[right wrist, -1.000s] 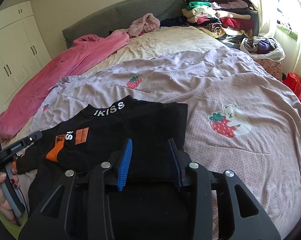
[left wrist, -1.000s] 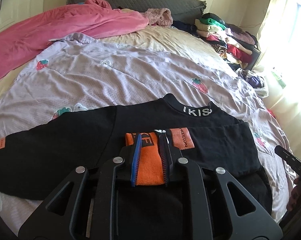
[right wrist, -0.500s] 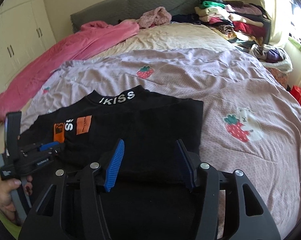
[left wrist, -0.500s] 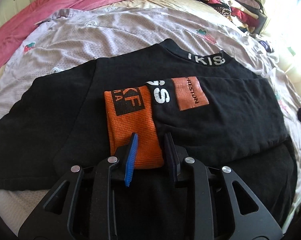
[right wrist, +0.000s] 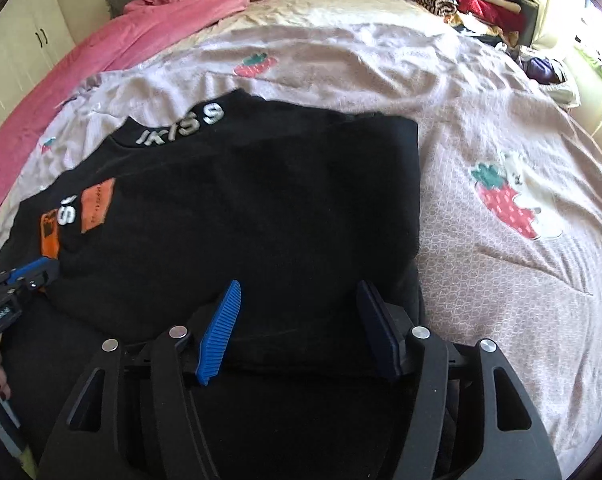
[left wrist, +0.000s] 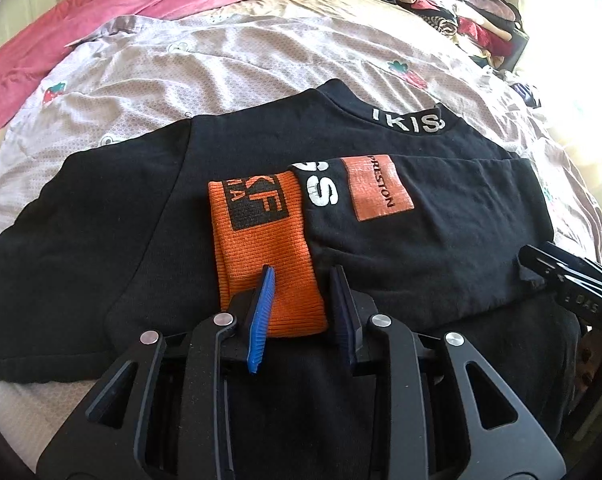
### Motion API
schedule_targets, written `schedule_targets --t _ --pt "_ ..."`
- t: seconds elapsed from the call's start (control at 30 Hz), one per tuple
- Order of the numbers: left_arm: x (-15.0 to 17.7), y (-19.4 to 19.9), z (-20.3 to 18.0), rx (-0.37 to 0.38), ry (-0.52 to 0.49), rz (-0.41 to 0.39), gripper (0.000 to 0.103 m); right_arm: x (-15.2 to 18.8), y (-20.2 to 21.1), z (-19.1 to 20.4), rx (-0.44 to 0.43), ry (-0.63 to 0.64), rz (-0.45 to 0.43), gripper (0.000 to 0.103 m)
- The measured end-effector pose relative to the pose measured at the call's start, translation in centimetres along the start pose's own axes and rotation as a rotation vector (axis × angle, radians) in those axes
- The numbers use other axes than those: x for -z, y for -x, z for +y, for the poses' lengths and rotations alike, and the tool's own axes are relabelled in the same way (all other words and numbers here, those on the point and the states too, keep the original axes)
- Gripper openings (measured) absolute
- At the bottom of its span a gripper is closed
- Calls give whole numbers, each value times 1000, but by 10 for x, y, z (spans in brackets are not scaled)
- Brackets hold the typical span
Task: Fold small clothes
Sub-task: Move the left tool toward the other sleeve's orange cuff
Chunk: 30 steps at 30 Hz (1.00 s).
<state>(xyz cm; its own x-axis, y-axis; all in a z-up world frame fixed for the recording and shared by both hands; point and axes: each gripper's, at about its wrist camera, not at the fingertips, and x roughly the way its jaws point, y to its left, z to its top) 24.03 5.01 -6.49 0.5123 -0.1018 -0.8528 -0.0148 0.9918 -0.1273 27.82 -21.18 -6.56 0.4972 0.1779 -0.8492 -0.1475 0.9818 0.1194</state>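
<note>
Lilac strawberry-print bedding (right wrist: 501,128) covers the bed, and the black sweatshirt (left wrist: 133,216) lies flat on it with its lettered collar (left wrist: 407,122) at the far edge. One sleeve is folded across the chest, so the orange cuff (left wrist: 261,248) rests on the body just on the near side of that collar; the other sleeve lies spread out well to the left of the cuff.

The left gripper (left wrist: 301,296) hovers over the near end of the cuff with its jaws parted, one to each side of the cuff's near corner, pinching nothing. The right gripper (right wrist: 299,320) stands spread wide over the near hem, toward the sweatshirt's right edge; whether its pads rest on the fabric I cannot tell.

The likely trouble is the cuff. Ribbed knit is springy, and if the left jaws close on it while drawing back, the folded sleeve could slide off the chest and undo the fold. At the hem, a wide grasp may catch only the top layer, so lifting would leave the lower layer behind and wrinkle the fold. Uneven lifting between the two tools would skew the garment away from the collar line.
</note>
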Motion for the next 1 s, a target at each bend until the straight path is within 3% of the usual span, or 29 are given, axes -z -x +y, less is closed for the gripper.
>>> schedule_targets --t 0.1,0.23,0.5,0.7,0.8,1.0 --pt "0 5 -4 1 -19 -6 40 1 11 1 -31 -9 -25 64" --pt "2 10 -6 -12 -37 -14 43 3 21 3 -48 -19 -41 70" --pt "4 39 4 -30 -24 -75 67 6 43 4 -74 -41 -92 81" --pt "8 60 14 -59 -8 -121 76 9 60 12 -88 -31 -125 82" --pt "10 71 19 -65 0 -146 81 11 70 19 -80 -20 -154 93" --pt "16 91 32 -87 27 -187 87 10 88 30 -100 -2 -195 94"
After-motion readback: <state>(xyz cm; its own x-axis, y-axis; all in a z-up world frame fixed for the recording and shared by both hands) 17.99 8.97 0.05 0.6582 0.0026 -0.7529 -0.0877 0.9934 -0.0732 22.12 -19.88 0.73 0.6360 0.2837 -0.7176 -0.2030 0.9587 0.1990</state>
